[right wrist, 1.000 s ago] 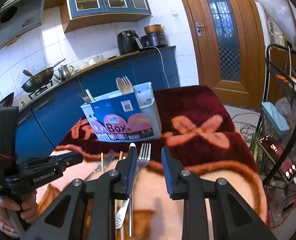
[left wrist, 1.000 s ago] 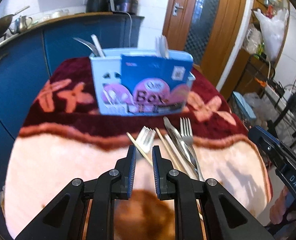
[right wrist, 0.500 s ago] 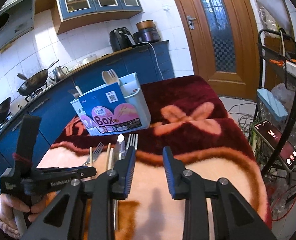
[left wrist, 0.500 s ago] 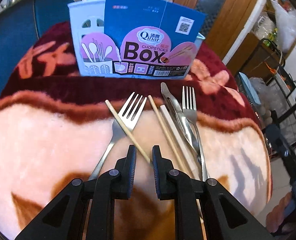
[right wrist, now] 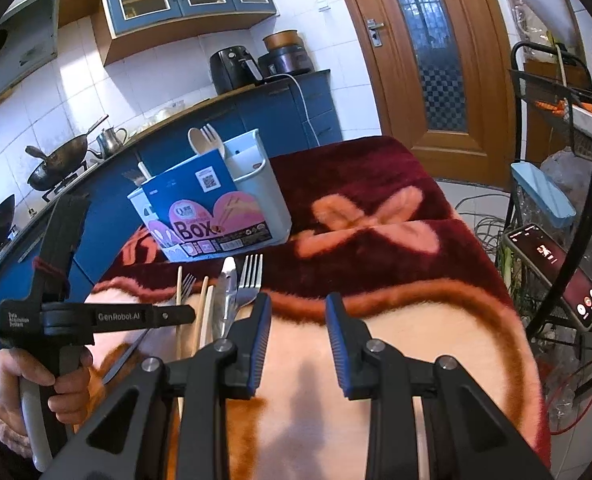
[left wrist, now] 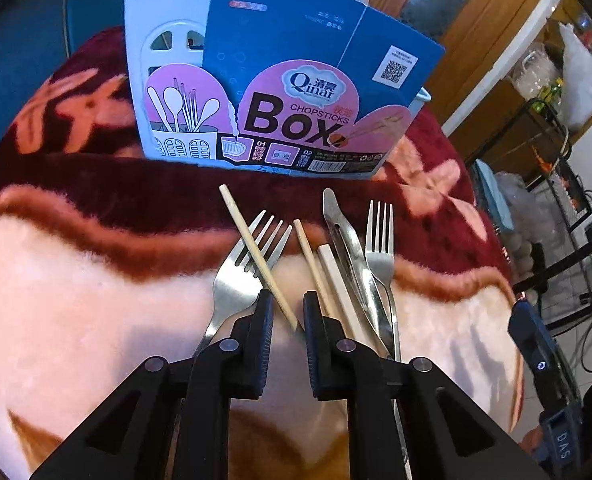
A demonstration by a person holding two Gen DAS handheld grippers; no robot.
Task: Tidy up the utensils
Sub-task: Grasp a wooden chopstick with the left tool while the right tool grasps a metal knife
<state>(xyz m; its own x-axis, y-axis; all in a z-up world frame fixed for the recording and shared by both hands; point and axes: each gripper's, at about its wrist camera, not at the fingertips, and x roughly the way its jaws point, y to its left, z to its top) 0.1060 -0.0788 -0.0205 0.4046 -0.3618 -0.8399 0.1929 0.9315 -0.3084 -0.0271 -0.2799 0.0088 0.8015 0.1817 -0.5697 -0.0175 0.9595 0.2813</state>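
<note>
Your left hand-held gripper [left wrist: 287,312] was tipped steeply down over the loose cutlery, its jaws set narrow and closing, with the near end of a wooden chopstick [left wrist: 256,252] lying between the fingertips. The pads did not yet press on it, so I judge you had lined up that stick as the next piece to lift. That chopstick ran away from the gripper on a slant, lying across the tines of a steel fork [left wrist: 238,276] just to the gripper's left, which is why a pinch at the near end made sense: it would clear the fork.

Just to the gripper's right lay the other chopsticks [left wrist: 323,276], then metal tongs [left wrist: 347,248] and a second fork [left wrist: 379,248], all pointing away from you in a rough row on the blanket-covered worktop [left wrist: 76,300]. Beyond them stood the pale blue utensil holder [left wrist: 164,40] with its "Chopsticks Box" sleeve [left wrist: 296,100], already holding some utensils and probably the destination.

Your right hand-held gripper [right wrist: 297,308] hung off to the side over bare blanket with its jaws parted and nothing between them, likely kept clear to leave room for the left.
</note>
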